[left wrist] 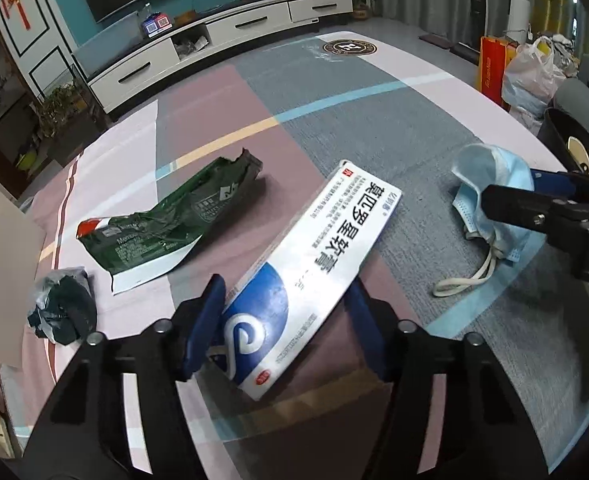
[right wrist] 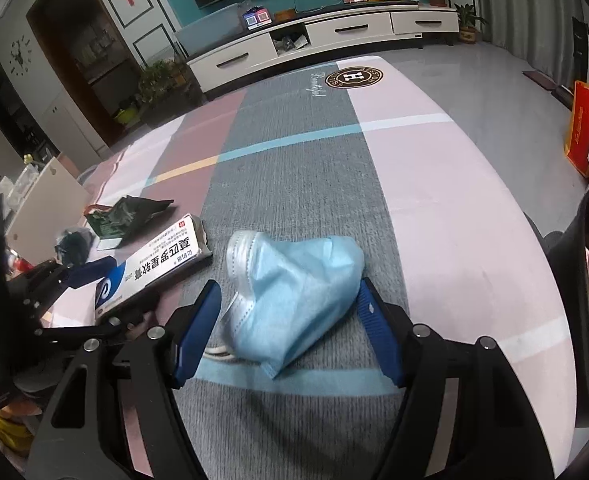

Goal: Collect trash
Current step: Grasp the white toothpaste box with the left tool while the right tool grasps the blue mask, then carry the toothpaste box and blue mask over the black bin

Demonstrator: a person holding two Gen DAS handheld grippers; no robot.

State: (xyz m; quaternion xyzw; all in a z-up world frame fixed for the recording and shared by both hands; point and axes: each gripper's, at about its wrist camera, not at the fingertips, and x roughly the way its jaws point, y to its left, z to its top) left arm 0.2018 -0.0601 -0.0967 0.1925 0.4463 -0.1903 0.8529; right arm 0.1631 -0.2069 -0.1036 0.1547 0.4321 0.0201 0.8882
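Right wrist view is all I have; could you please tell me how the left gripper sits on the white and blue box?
Observer: The left gripper straddles the white and blue box, with one blue finger against each long side near its logo end.
Operator: Thank you. Where does the mask's strap go, please?
Observer: The blue mask has a white ear loop that trails out flat on the table, apart from the box.
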